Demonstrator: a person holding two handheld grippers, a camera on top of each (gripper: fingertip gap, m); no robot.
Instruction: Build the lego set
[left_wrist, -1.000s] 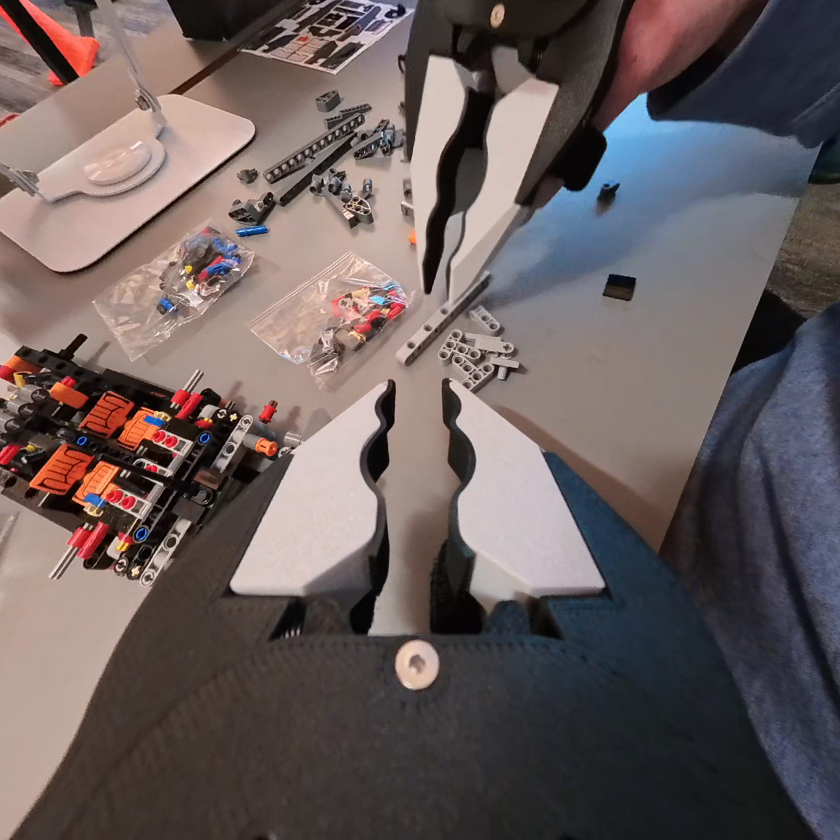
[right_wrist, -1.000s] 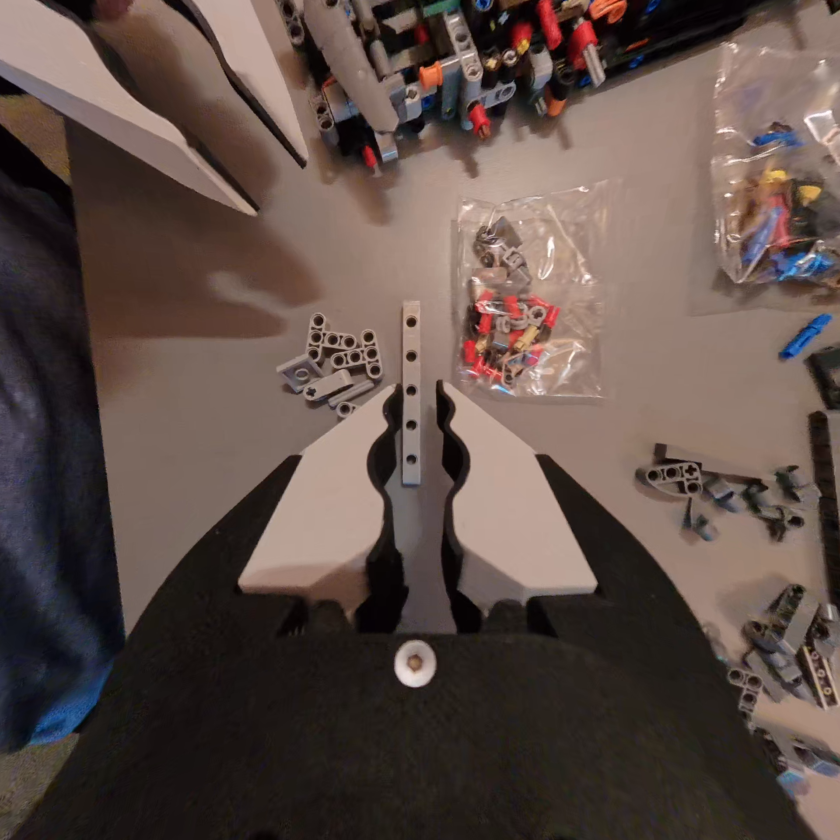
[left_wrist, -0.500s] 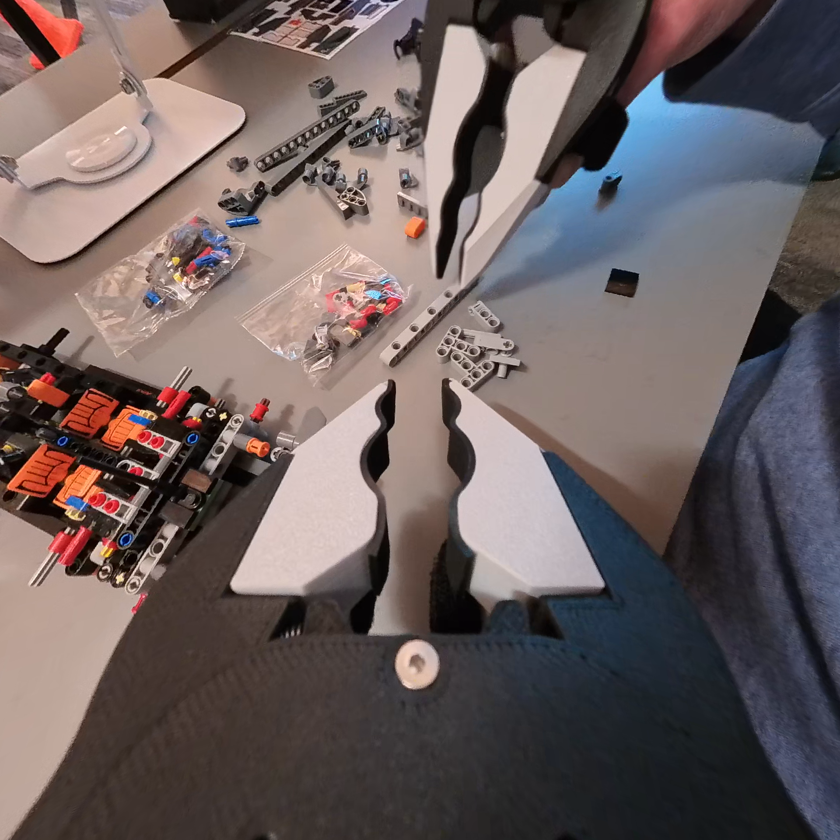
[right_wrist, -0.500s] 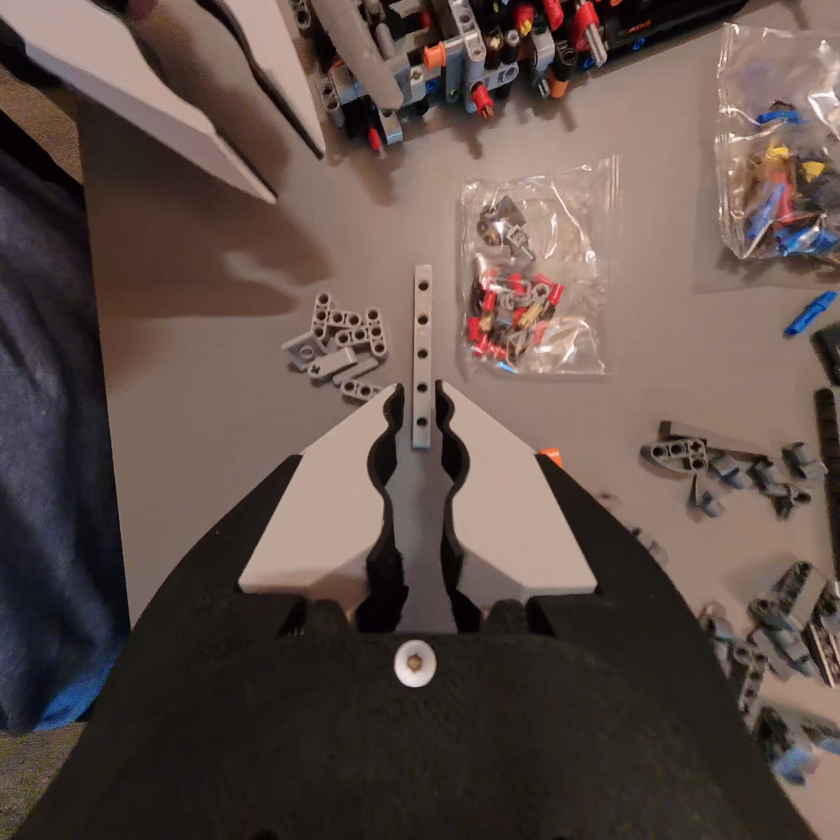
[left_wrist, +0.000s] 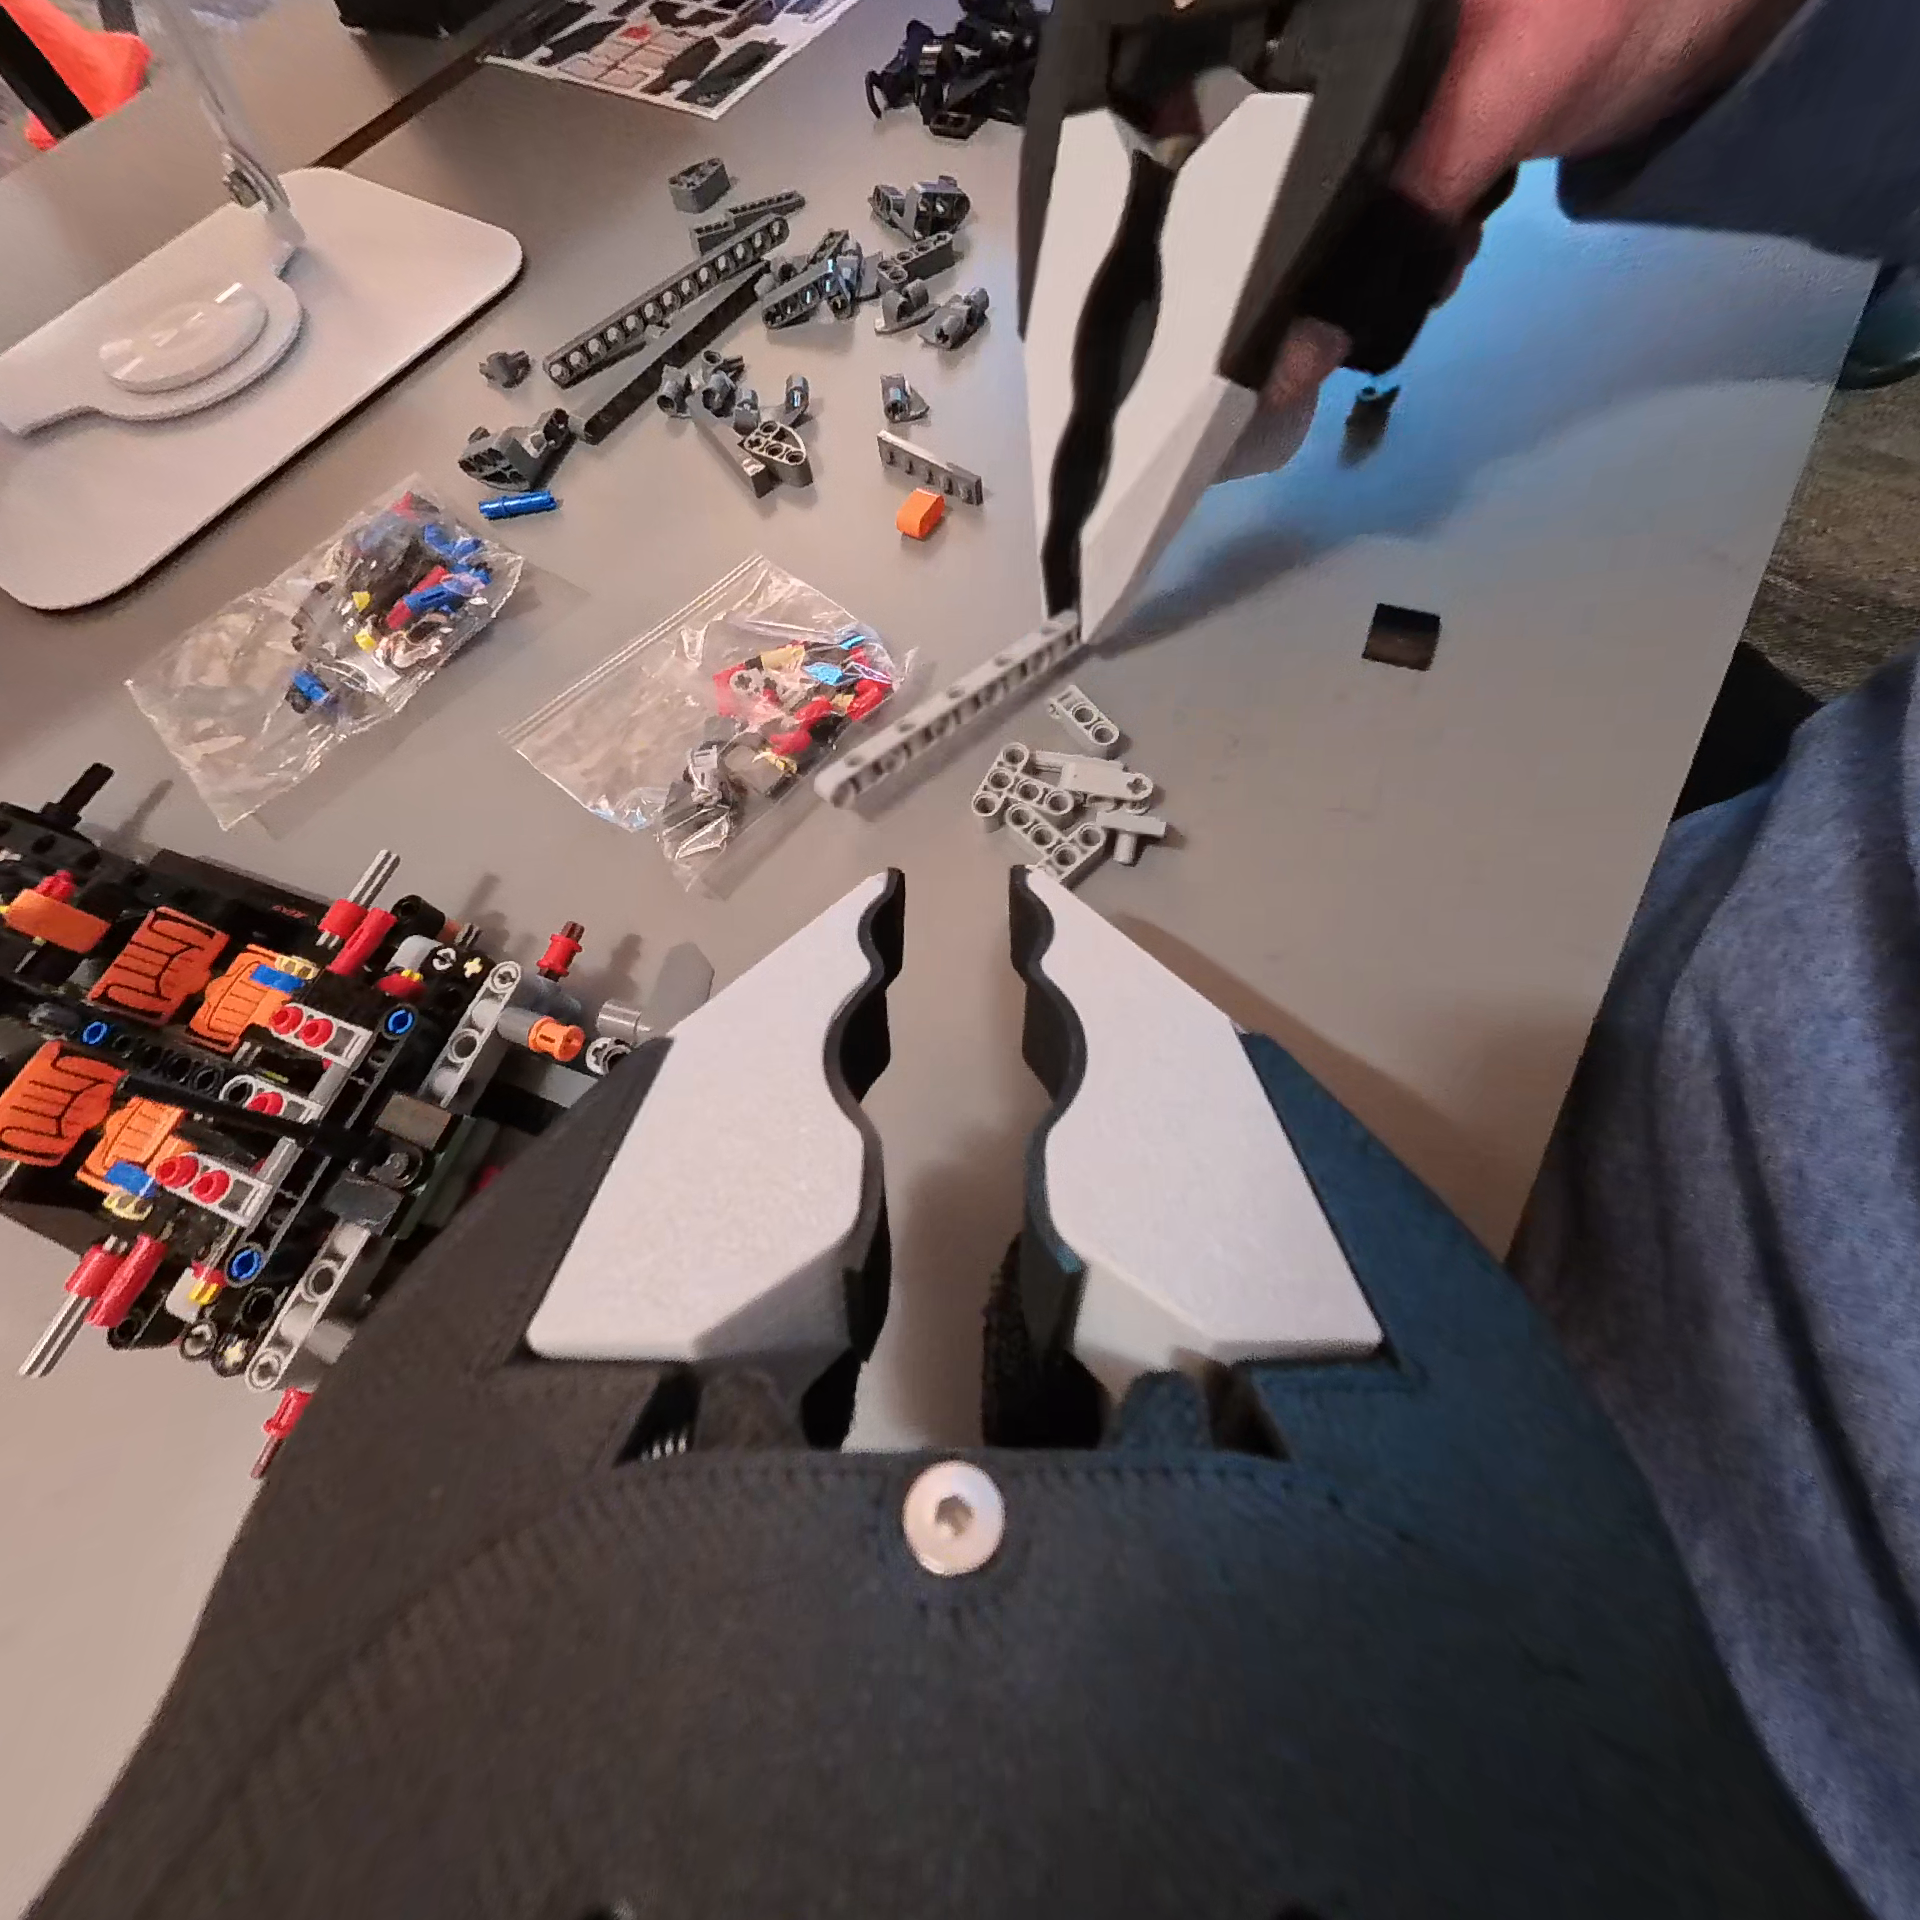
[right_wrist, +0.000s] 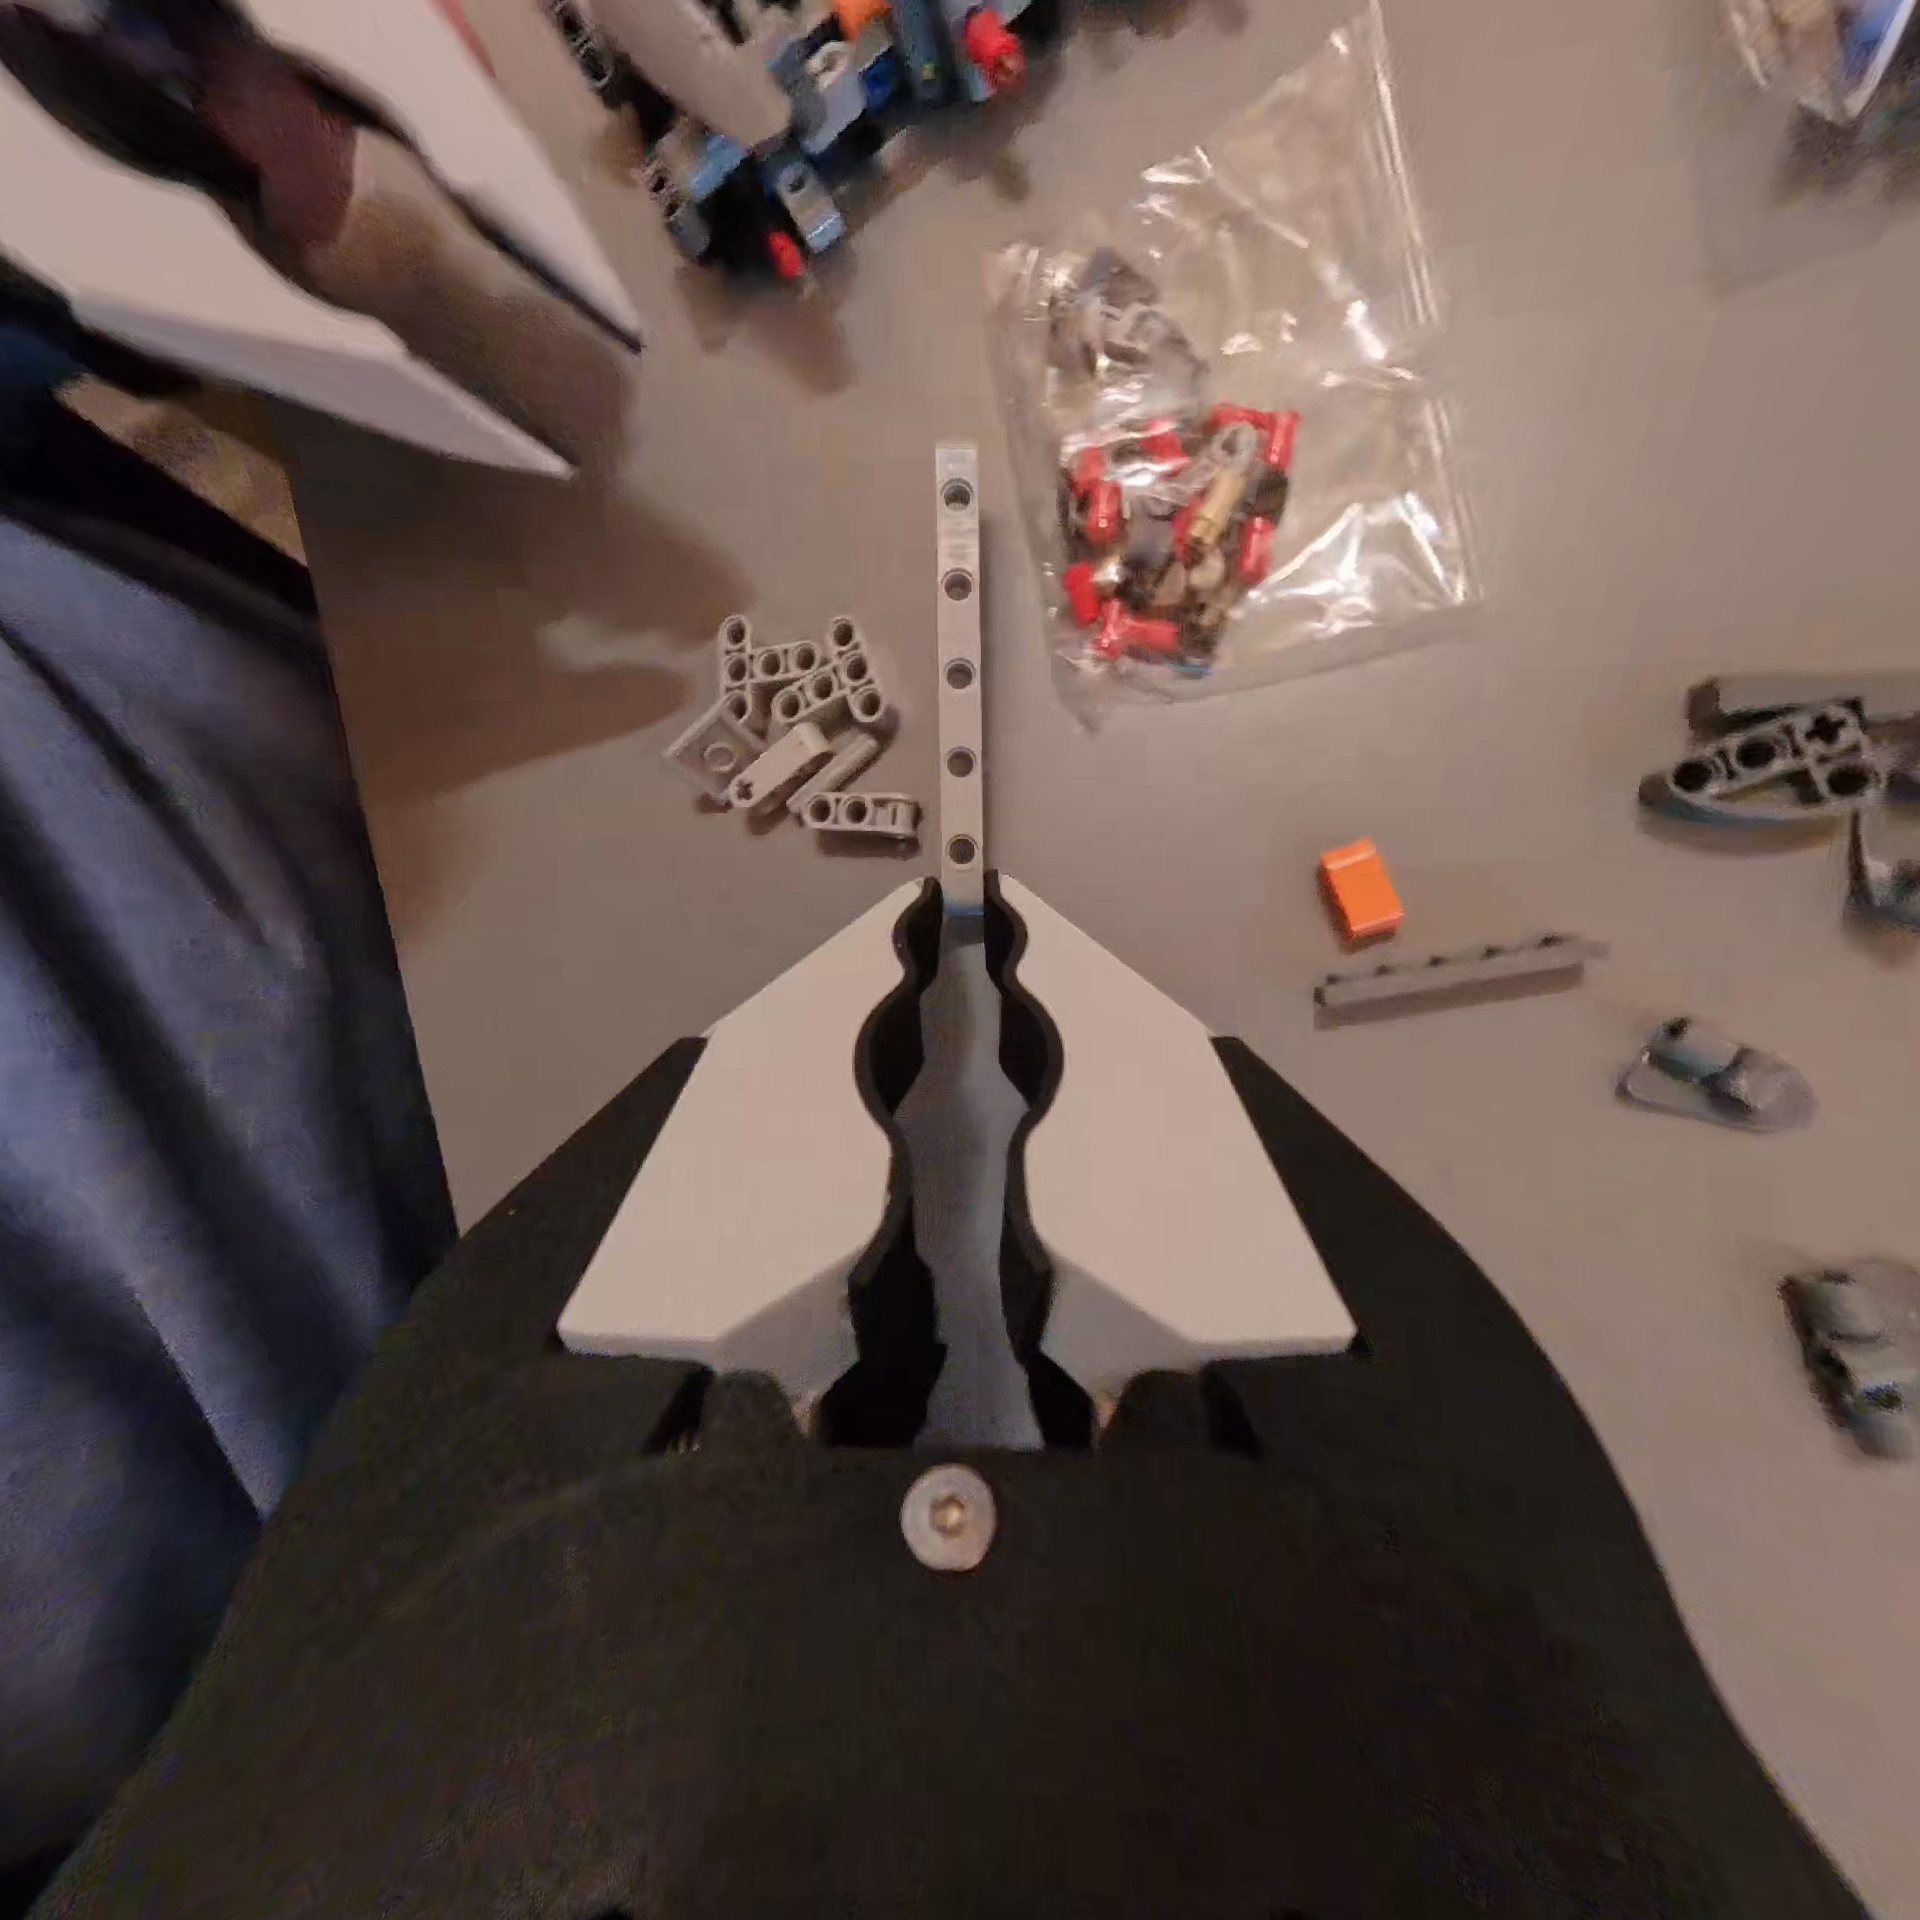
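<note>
A long light grey beam (right_wrist: 958, 665) lies on the grey table (left_wrist: 1403, 935). My right gripper (right_wrist: 961, 888) is shut on its near end. In the left wrist view the right gripper (left_wrist: 1070, 613) comes down from above onto the far end of the beam (left_wrist: 956, 717). My left gripper (left_wrist: 958, 883) is open and empty, held above the table just short of the beam. It shows blurred at the top left of the right wrist view (right_wrist: 601, 405). The partly built black, orange and red model (left_wrist: 208, 1060) sits to the left gripper's left.
A heap of small light grey pieces (right_wrist: 800, 727) lies beside the beam. A clear bag of red pieces (left_wrist: 738, 707) and one of blue pieces (left_wrist: 353, 623) lie nearby. Also there are dark grey parts (left_wrist: 727, 312), an orange piece (right_wrist: 1359, 888), a white stand base (left_wrist: 260, 343) and a person's blue clothing (left_wrist: 1766, 1143). One gripper's finger ends stand about 10 cm off the other's. The orange piece (right_wrist: 1359, 888) is about 6 cm from my right fingertips. The left camera catches it too, in the left wrist view (left_wrist: 926, 511).
My right gripper has drawn back along the beam to its end, and its jaws have narrowed onto it. The left gripper has shifted slightly and stays open.
</note>
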